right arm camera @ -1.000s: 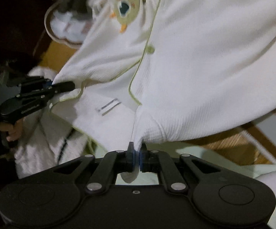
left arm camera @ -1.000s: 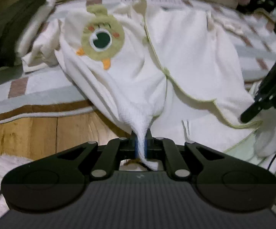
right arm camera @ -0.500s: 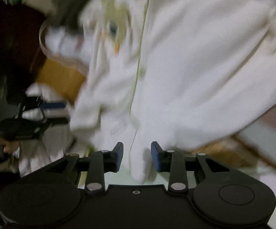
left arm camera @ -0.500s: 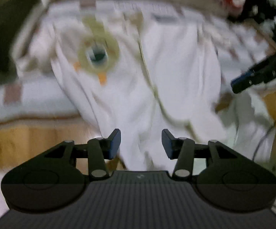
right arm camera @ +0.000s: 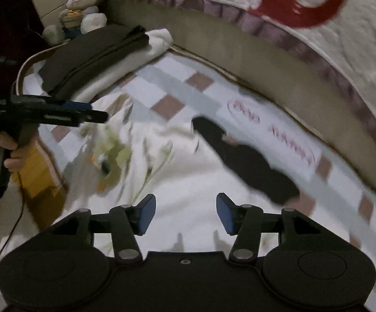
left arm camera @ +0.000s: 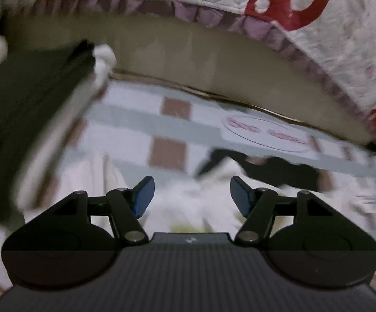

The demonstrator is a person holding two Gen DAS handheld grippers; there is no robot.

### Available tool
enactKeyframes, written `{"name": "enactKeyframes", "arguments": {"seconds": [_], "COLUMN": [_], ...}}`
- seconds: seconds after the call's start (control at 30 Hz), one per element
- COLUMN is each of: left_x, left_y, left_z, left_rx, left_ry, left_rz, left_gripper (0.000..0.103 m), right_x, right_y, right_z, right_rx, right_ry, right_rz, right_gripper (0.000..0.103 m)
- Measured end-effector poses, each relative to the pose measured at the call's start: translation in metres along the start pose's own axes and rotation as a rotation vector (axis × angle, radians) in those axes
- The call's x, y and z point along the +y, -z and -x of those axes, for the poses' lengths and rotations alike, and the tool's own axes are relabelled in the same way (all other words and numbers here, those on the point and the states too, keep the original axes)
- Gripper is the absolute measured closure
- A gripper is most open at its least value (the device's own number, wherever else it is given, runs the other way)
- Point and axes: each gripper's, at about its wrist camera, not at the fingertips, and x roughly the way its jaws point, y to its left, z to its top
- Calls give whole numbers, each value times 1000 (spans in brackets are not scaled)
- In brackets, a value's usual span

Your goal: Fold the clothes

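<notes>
Fingers (right arm camera: 146, 214) apart, white garment (right arm camera: 188, 182) lying beneath

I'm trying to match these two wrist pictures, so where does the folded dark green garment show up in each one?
Left wrist view: the folded dark green garment fills the left edge, blurred, lying on folded white cloth.
Right wrist view: it lies at upper left, on the same white cloth, in front of the plush rabbit.
Shared landmark: the red lettering on the checked sheet, right of centre in both.

One white garment (right arm camera: 188, 182); two grippers; one plush rabbit (right arm camera: 80, 5); one folded pile (right arm camera: 91, 57).
</notes>
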Motion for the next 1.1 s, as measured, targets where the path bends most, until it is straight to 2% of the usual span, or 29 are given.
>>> {"name": "enactKeyframes", "arguments": {"seconds": [0.1, 0.13, 0.2, 0.27, 0.37, 0.47, 0.53, 0.57, 0.7, 0.77, 0.87, 0.97, 1.03, 1.1], "left_x": [-3, 1, 12, 21, 24, 11, 3, 2, 5, 5, 1, -9, -14, -16], "left_y": [0, 3, 6, 4, -7, -8, -2, 1, 16, 14, -3, -16, -19, -16], "left_z": [-32, -40, -57, -73, -92, -103, -111, -116, -129, -121, -92, -65, -64, -78], "left_rx": [-43, -41, 4, 39, 42, 87, 142, 165, 256, 248, 148, 18, -13, 13], "left_ry": [-87, -70, -5, 65, 202, 323, 325, 312, 218, 205, 224, 205, 198, 201], "left_rz": [-109, -114, -91, -64, -41, -135, -187, -183, -169, -178, -179, -206, -215, -195], "left_gripper": [41, 41, 41, 41, 41, 39, 39, 39, 41, 41, 41, 40, 39, 39], "right_x": [-21, -30, -47, -67, -96, -113, -117, -119, -111, -87, -49, -22, -2, 24], "right_y": [-7, -6, -3, -1, 3, 1, -1, 0, 14, 22, 38, 59, 76, 94], "right_z": [-49, -63, -90, -112, -136, -157, -167, -175, -204, -211, -208, -194, -183, -173], "right_rx": [33, 47, 72, 60, 32, 42, 45, 77, 304, 417, 490, 481, 462, 437], "right_ry": [29, 26, 9, -31, -63, -73, -66, -84, -263, -317, -364, -412, -423, -410], "right_rz": [-26, -41, -79, -141, -281, -377, -381, -396, -466, -381, -248, -201, -143, -47], "right_gripper": [45, 45, 45, 45, 45, 45, 44, 44, 42, 39, 38, 36, 36, 36]}}
